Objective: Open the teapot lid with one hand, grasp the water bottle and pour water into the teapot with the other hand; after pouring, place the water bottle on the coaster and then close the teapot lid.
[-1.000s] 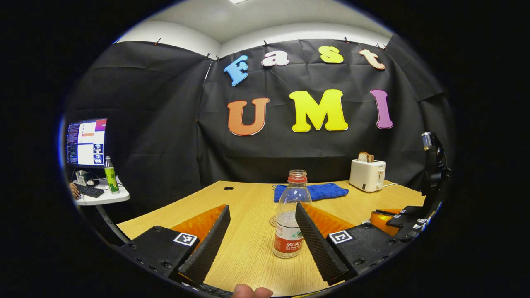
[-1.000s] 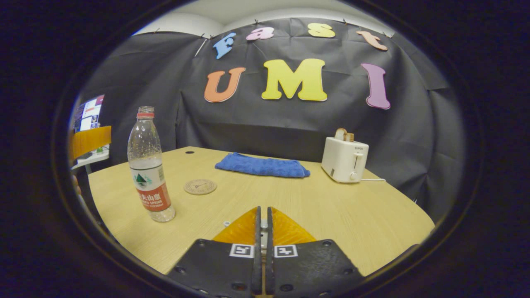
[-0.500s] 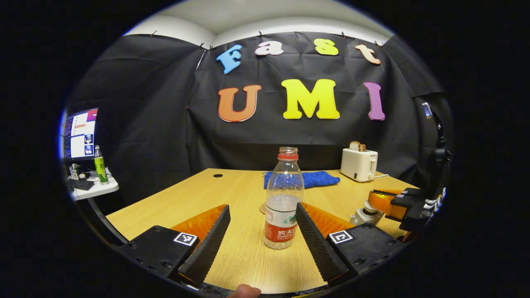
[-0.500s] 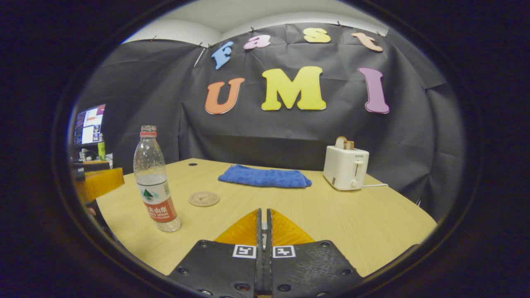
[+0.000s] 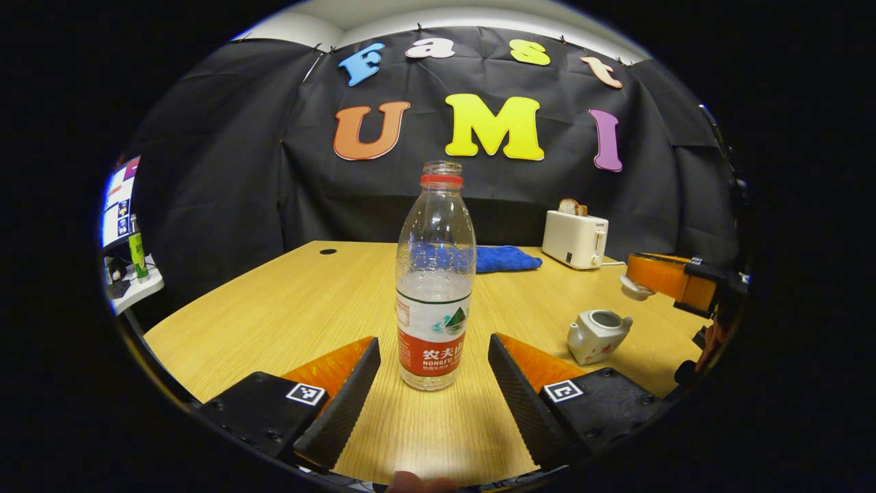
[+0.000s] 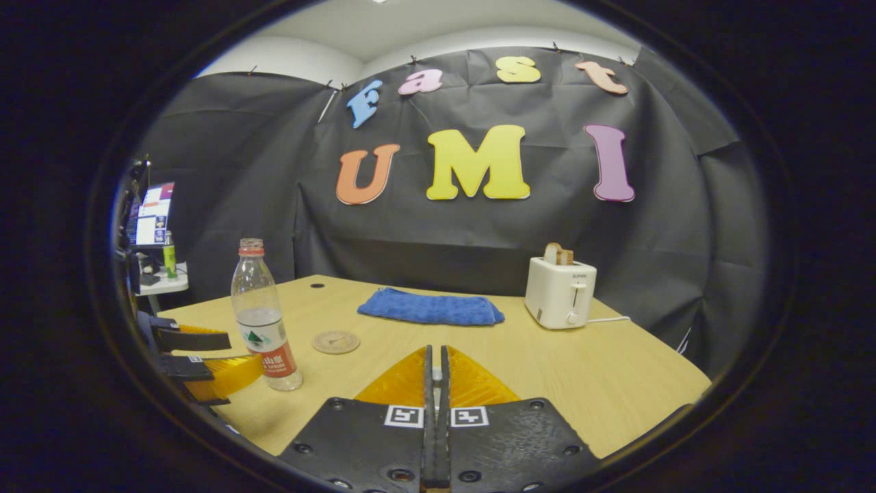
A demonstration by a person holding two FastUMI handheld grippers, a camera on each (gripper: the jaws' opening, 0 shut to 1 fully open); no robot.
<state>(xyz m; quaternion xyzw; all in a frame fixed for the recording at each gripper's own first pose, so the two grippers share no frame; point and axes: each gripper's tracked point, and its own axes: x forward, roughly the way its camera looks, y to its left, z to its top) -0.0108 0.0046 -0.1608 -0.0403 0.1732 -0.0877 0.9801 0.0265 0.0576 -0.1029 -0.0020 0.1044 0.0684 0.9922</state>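
In the left gripper view, the left gripper (image 5: 432,373) is seen at the bottom of the frame with its fingers spread wide, and the water bottle (image 5: 435,287) is found standing upright on the table (image 5: 274,308) at the centre of the frame, between the two fingers but touched by neither. The bottle is uncapped and partly filled. At the right of that frame the teapot (image 5: 597,334) is observed on the table with its top open, and above it the right gripper (image 5: 640,282) is held with the white lid (image 5: 634,289) at its tips. In the right gripper view, the fingers of the right gripper (image 6: 434,373) are noted pressed nearly together at the bottom centre; what lies between them cannot be made out there. The coaster (image 6: 335,342) is recorded bare at centre left, just right of the bottle. A blue cloth (image 6: 430,308) and a toaster (image 6: 560,293) are noted farther back.
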